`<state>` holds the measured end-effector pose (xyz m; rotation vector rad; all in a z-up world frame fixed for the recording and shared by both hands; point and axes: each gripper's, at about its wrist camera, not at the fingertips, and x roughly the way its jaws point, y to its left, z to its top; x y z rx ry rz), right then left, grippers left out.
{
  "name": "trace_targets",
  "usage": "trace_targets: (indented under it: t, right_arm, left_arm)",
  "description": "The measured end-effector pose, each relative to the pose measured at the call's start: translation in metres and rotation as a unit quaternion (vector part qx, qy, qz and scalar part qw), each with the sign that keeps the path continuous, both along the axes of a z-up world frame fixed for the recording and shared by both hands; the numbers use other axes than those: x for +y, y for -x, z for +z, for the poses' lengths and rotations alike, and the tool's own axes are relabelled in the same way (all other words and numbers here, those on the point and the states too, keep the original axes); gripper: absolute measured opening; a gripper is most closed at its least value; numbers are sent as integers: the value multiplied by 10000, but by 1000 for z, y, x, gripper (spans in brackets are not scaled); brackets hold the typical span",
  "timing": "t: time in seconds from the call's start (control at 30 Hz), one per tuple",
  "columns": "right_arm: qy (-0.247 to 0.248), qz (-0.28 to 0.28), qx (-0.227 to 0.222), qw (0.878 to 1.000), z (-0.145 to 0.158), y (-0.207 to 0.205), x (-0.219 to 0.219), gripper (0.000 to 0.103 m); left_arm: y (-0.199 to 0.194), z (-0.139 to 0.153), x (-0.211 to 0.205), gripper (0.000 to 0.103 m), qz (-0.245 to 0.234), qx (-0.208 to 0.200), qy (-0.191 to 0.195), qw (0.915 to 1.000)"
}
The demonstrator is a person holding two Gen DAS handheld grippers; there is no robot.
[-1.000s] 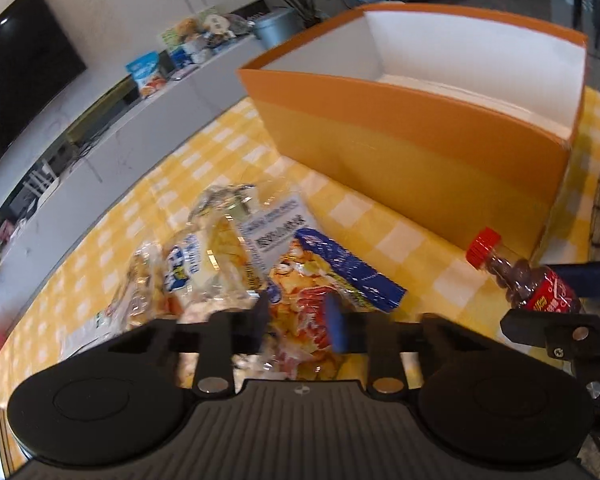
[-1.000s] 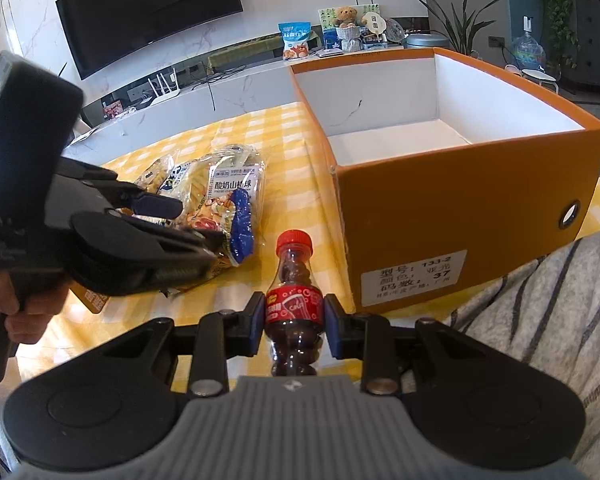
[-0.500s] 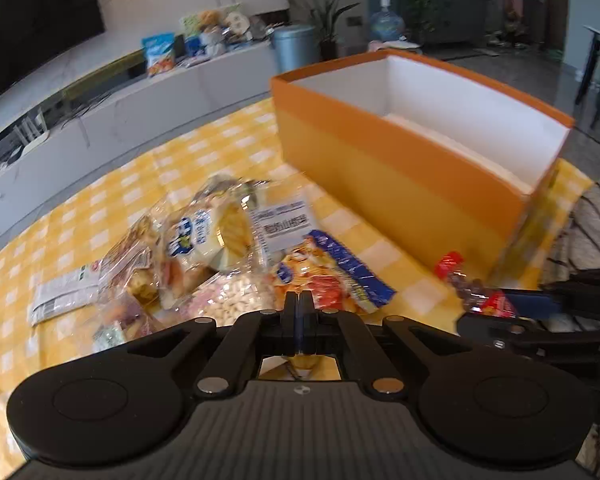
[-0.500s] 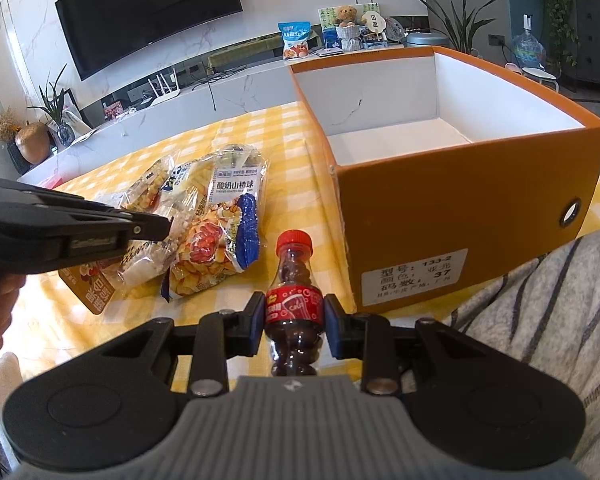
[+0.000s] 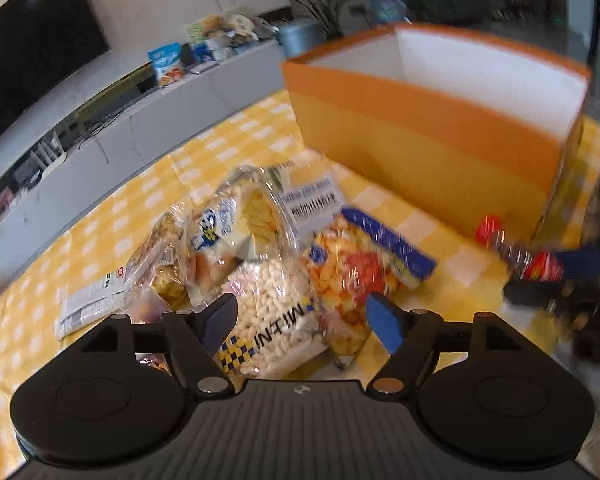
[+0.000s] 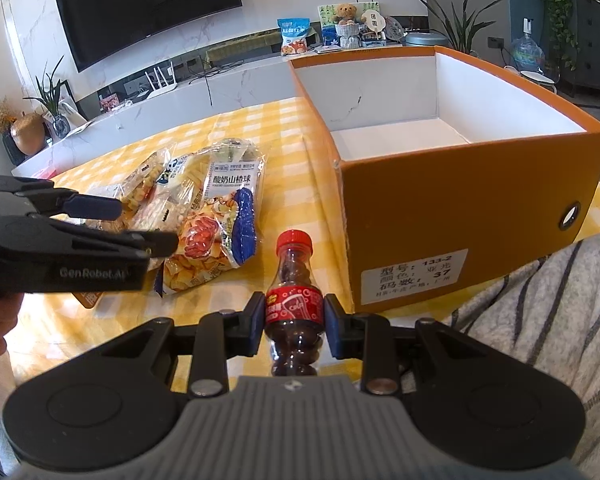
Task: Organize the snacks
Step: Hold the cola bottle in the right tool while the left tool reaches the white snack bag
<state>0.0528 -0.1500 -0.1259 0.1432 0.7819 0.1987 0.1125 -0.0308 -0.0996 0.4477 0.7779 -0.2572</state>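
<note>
Red-capped and dark, the small cola bottle (image 6: 295, 280) is pinched at its label by your right hand-held gripper (image 6: 295, 312), upright and just short of the orange box (image 6: 460, 208), near the labelled end wall. Your left hand-held gripper (image 5: 302, 318) has just been opening; its jaws stand spread with nothing pressed between them, poised over the near edge of the snack pile, where a clear bag of pale puffs (image 5: 272, 312) shows between the fingers. Left of the box on the yellow checked worktop (image 6: 292, 128), the orange-and-blue packet (image 6: 216, 236), the yoghurt-ball bag (image 6: 232, 176) and the other clear bags (image 6: 152, 184) lie heaped and overlapping. As I read it, sorting has hardly begun: the part of the box's white floor that shows is bare, and every snack is outside it. The box's tall near wall stands between the bottle and the inside, so you will probably need to lift over it. Beyond the box sit the white TV unit (image 6: 220, 92) with packets and a toy bear, and the wall television (image 6: 148, 4).
</note>
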Motion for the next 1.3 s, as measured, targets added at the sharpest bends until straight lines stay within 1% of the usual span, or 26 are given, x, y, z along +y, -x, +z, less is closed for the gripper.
trace_targets:
  t: [0.03,0.13,0.2,0.27,0.33,0.4,0.57,0.7,0.73,0.8,0.83,0.87,0.9,0.97,1.0,1.07,1.13,1.2,1.3]
  right_arm:
    - [0,0,-4,10000,0,0,0,30]
    - [-23,1,2,10000,0,0,-1,30]
    - [-29,5,-1,10000,0,1,-1,30]
    - [-22,9,3,10000,0,0,0,30]
    - [-28,13,3,10000,0,0,0,30]
    - [-39,12,6,10000,0,0,-1,30]
    - [-27,19,10,10000,0,0,-1,30]
    - [-38,21,11,10000,1,0,-1,30]
    - [-39,22,11,10000,1,0,-1,30]
    - [-43,25,16,10000,1,0,-1,30]
    - [-44,25,15,10000,1,0,-1,30]
    - [-43,27,15,10000,1,0,-1,30]
    - [-40,33,15,10000,0,0,-1,30]
    - [-34,49,20,10000,0,0,0,30]
    - [-36,52,22,10000,0,0,0,30]
    - [-36,53,23,10000,0,0,0,30]
    - [-36,54,23,10000,0,0,0,30]
    - [-34,52,24,10000,0,0,0,30]
    - [-32,52,23,10000,0,0,0,30]
  left_arm:
    - [3,-3,-2,87,-203,2,-227,9995]
    - [17,-8,-8,88,-600,-237,-846,9943]
    - [21,-11,-11,92,-827,-215,-1166,9895]
    - [21,-18,-14,92,-968,-214,-1550,9829]
    - [18,-26,-18,92,-976,-290,-1937,9758]
    - [12,-35,-21,92,-907,-348,-2214,9703]
    - [-4,-55,-27,92,-668,-504,-2596,9621]
    - [-7,-63,-31,91,-490,-827,-2743,9568]
    - [-7,-64,-31,87,-457,-865,-2748,9565]
    - [-8,-65,-33,68,-390,-847,-2736,9573]
    - [-7,-66,-33,47,-378,-769,-2744,9578]
    - [-6,-68,-35,40,-372,-704,-2748,9582]
    - [-3,-68,-36,36,-371,-765,-2785,9567]
    - [3,-69,-39,32,-380,-893,-2909,9518]
    - [5,-67,-39,30,-359,-928,-2914,9514]
    - [7,-61,-39,26,-277,-981,-2841,9534]
    - [9,-50,-38,24,-201,-1018,-2672,9580]
    - [12,-36,-35,24,-127,-1006,-2370,9662]
    - [17,-14,-33,24,-48,-996,-2006,9746]
